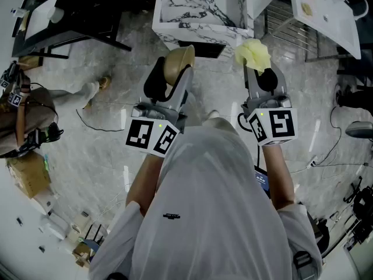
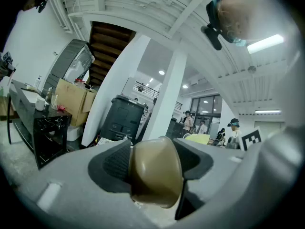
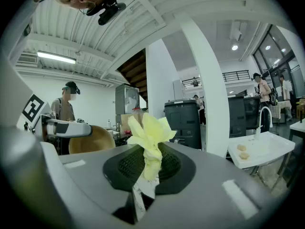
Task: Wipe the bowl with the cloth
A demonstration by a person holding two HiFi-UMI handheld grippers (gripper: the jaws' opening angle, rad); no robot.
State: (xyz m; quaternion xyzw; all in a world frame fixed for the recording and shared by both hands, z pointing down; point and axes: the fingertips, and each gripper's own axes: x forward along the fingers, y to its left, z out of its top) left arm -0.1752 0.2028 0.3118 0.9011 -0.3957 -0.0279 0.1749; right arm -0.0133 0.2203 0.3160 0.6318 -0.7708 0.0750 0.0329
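Fingers of left gripper (image 1: 171,77) clamped on tan bowl (image 1: 178,63); right gripper (image 1: 262,74) fingers pinching yellow cloth (image 1: 252,52)

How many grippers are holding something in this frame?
2. The left gripper is shut on the tan rounded bowl; the right gripper is shut on the crumpled pale yellow cloth.

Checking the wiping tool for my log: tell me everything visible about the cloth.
The cloth is pale yellow, soft and thin-looking, crumpled into a bunch. The jaws of the right gripper are shut on its lower part, so its folds flare out above them like petals. It is held in the air, clear of the tan bowl in the left gripper; only the jaws touch it.
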